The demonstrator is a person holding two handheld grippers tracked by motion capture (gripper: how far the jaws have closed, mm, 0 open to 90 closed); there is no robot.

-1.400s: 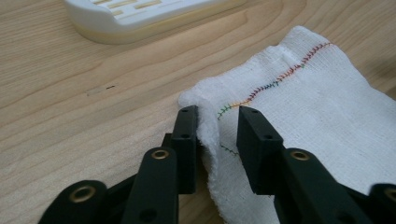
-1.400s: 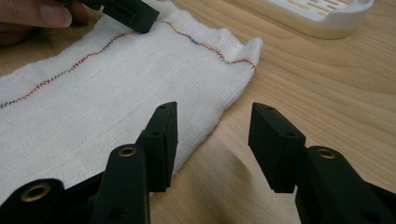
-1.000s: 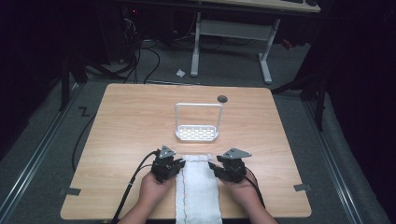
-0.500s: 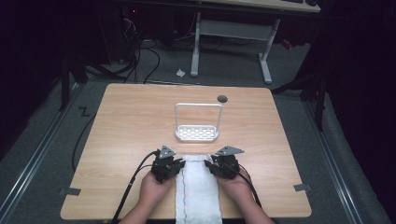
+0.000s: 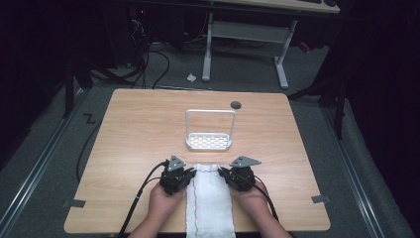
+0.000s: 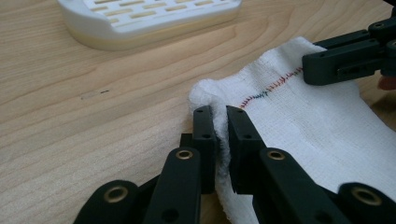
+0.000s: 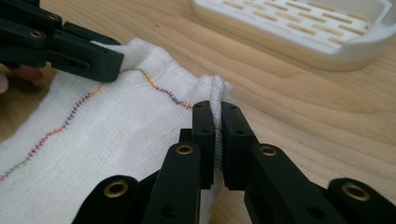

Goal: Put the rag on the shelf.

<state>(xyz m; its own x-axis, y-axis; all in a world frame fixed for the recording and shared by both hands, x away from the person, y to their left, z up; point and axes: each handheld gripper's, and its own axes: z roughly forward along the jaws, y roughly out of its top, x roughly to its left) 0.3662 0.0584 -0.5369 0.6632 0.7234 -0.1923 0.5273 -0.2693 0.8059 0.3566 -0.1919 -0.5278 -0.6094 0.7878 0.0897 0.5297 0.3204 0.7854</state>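
Observation:
A white cloth [image 5: 210, 203] with a multicoloured stitched line lies on the near middle of the wooden table [image 5: 138, 129], hanging over its front edge. My left gripper [image 5: 190, 172] is shut on the cloth's far left corner; the left gripper view has the cloth [image 6: 308, 126] pinched between the jaws of that gripper [image 6: 221, 116]. On the far right corner my right gripper [image 5: 224, 172] is shut, and its own view shows that gripper [image 7: 215, 112] clamping a fold of the cloth [image 7: 102, 135]. Each gripper view also holds the other gripper's jaw at the opposite corner.
A white slotted tray [image 5: 209, 141] with a tall wire handle stands just beyond the cloth, mid-table. A small dark round mark [image 5: 236, 104] sits near the far edge. Cables trail from both grippers toward the front. Desk legs and cables lie on the floor beyond.
The right gripper has moved left, in onto the cloth's far right corner, and closed there. The left gripper has stayed on the left corner.

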